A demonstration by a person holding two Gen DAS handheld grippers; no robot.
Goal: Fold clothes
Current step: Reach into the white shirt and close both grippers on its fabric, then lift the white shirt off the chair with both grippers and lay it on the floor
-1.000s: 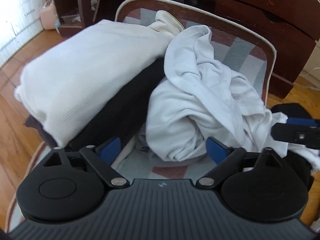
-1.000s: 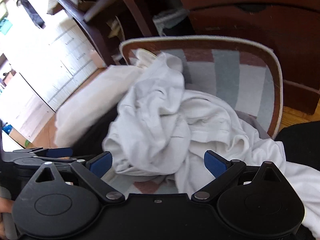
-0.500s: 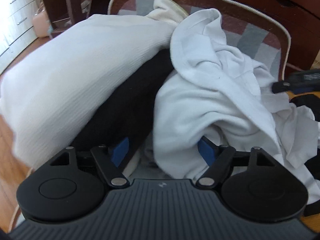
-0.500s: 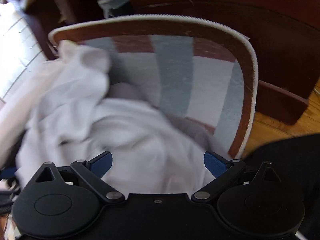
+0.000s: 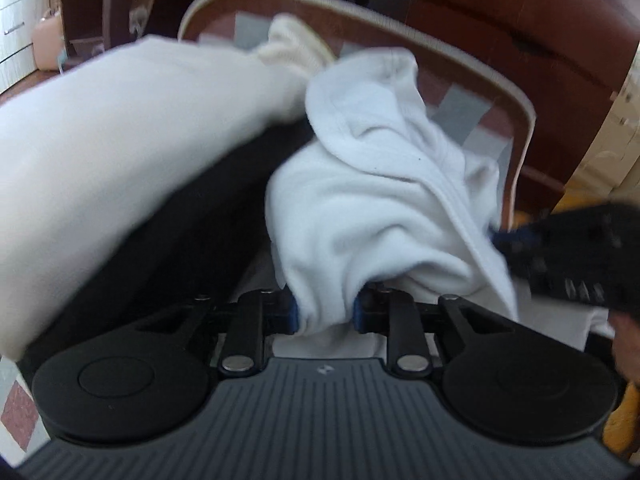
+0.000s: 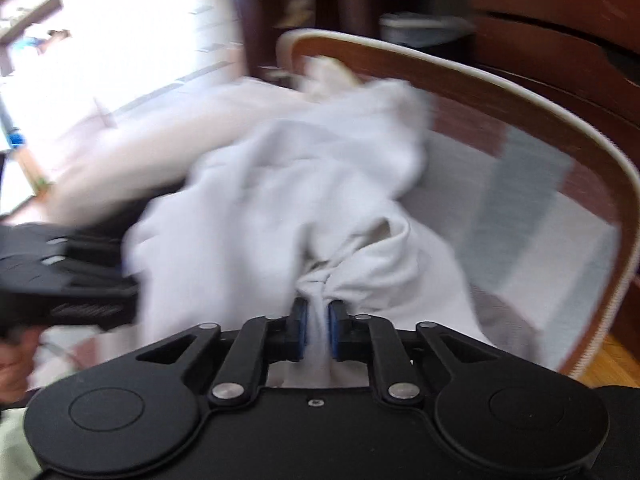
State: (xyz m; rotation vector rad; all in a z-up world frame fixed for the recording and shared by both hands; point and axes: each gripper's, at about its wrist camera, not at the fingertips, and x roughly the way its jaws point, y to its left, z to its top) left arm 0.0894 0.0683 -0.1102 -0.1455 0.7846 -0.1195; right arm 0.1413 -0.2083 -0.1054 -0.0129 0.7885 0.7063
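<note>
the left gripper [image 5: 325,312] is clamped on a thick bunch of the crumpled white garment [image 5: 384,184], its blue pads [image 5: 294,312] pressed into the fabric at the near, lower edge of the heap, the jaws having just been closing with cloth between them; the right gripper [image 6: 316,334] is likewise pinched on a thinner gather of the same white garment [image 6: 312,184], its jaws having just been closing too, and the cloth puckers into tight creases right at the pads; two grips on separate parts of one garment look meant to lift it free and spread it out so that it can be folded; the garment lies on a mat with grey, white and brownish-red patches and a pale piped rim [image 5: 524,120], on its right half; just beside it on the left sits a stack, a folded cream garment [image 5: 120,152] on top of a dark garment [image 5: 192,232], and the white cloth touches that stack, so pulling up may drag it; a small cream piece [image 5: 288,46] sits at the far side, though blur leaves it unclear whether it is separate; dark wooden furniture [image 5: 520,20] stands close behind the mat, and a pale pink object [image 5: 46,44] sits on the floor at far left; each gripper shows blurred in the other's view.
</note>
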